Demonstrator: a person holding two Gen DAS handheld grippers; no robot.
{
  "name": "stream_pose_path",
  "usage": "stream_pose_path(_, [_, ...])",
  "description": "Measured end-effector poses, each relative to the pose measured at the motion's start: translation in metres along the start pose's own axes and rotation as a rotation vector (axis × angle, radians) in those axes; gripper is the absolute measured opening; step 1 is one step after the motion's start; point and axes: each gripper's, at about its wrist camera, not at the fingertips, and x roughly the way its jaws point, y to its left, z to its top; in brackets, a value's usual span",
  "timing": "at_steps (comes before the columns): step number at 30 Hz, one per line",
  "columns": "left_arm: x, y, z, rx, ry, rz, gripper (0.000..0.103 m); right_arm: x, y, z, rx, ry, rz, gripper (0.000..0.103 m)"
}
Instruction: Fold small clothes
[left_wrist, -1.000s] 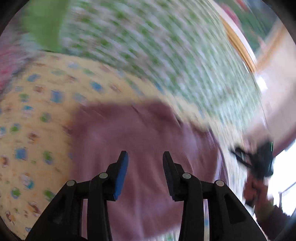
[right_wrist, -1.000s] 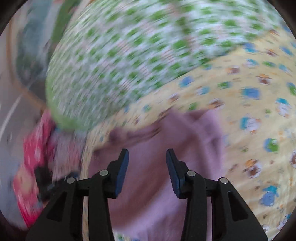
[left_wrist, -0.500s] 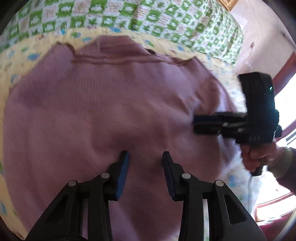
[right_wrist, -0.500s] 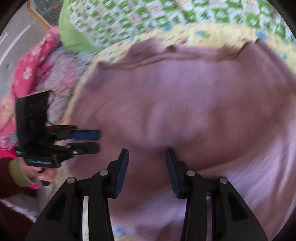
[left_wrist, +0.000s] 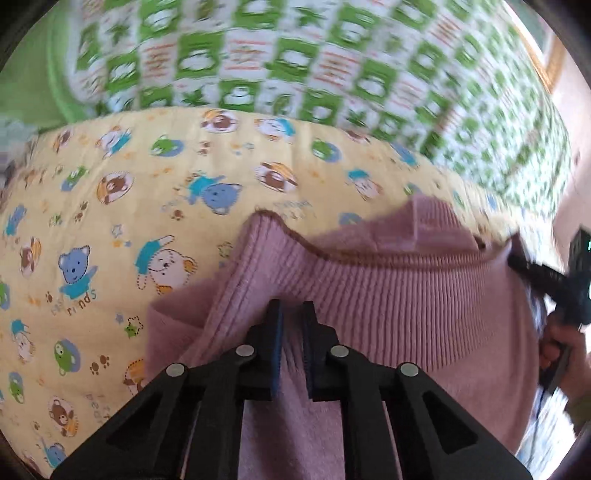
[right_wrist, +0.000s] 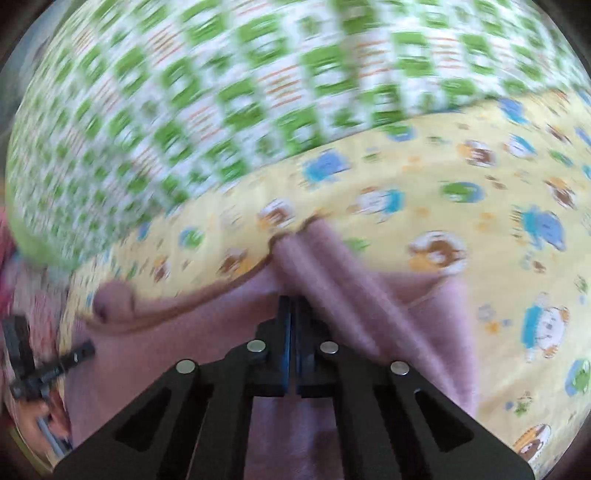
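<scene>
A small mauve knitted garment (left_wrist: 399, 295) with a brown-trimmed ribbed edge lies on a yellow cartoon-print blanket (left_wrist: 122, 206). My left gripper (left_wrist: 291, 314) is shut on a bunched fold of its ribbed edge. In the right wrist view the same garment (right_wrist: 354, 280) is pinched into ridges, and my right gripper (right_wrist: 294, 306) is shut on that fold. The right gripper also shows at the right edge of the left wrist view (left_wrist: 543, 277), at the garment's far corner. The left gripper shows small at the left edge of the right wrist view (right_wrist: 48, 365).
A green-and-white checked quilt (left_wrist: 295, 62) covers the bed beyond the yellow blanket (right_wrist: 480, 184). Pink floral fabric (right_wrist: 14, 266) lies at the far left of the right wrist view. A person's hand (left_wrist: 561, 343) holds the right gripper's handle.
Both grippers were open above the spread garment; now both are shut on its ribbed edge, and the edge is lifted and bunched, with more yellow blanket showing.
</scene>
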Motion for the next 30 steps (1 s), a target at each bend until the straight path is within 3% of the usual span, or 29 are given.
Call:
stream_pose_path(5, [-0.011, 0.002, -0.003, -0.048, -0.022, 0.019, 0.01, -0.022, -0.003, 0.005, 0.01, -0.016, -0.016, 0.005])
stream_pose_path(9, [-0.049, -0.009, -0.012, -0.068, -0.067, 0.023, 0.032, -0.054, 0.005, 0.0, -0.014, -0.003, 0.037, 0.008])
stream_pose_path(11, [-0.067, -0.026, -0.026, -0.066, -0.065, -0.066, 0.035, -0.068, 0.015, -0.012, -0.045, 0.031, 0.09, 0.013])
stream_pose_path(14, [-0.075, -0.052, -0.047, -0.02, -0.014, -0.151, 0.039, -0.076, 0.026, -0.037, -0.107, 0.123, 0.151, 0.033])
stream_pose_path(16, [-0.066, -0.078, -0.062, 0.039, 0.041, -0.183, 0.039, -0.077, 0.028, -0.057, -0.17, 0.192, 0.139, 0.038])
stream_pose_path(19, [-0.051, -0.088, -0.074, 0.097, 0.059, -0.03, 0.04, -0.076, 0.013, -0.072, -0.21, 0.206, -0.045, 0.037])
stream_pose_path(22, [-0.036, -0.053, -0.072, -0.013, 0.065, 0.082, 0.039, -0.084, -0.039, -0.072, -0.031, 0.173, -0.109, 0.031])
stream_pose_path(24, [-0.035, -0.029, -0.071, -0.087, 0.05, 0.089, 0.029, -0.087, -0.054, -0.072, -0.01, 0.185, -0.198, 0.041])
stream_pose_path(26, [-0.041, -0.021, -0.069, -0.125, 0.052, 0.069, 0.027, -0.092, -0.061, -0.072, 0.025, 0.181, -0.162, 0.042])
stream_pose_path(30, [-0.079, -0.022, -0.073, -0.168, -0.008, 0.092, 0.045, -0.123, -0.052, -0.061, 0.031, 0.121, -0.09, 0.043])
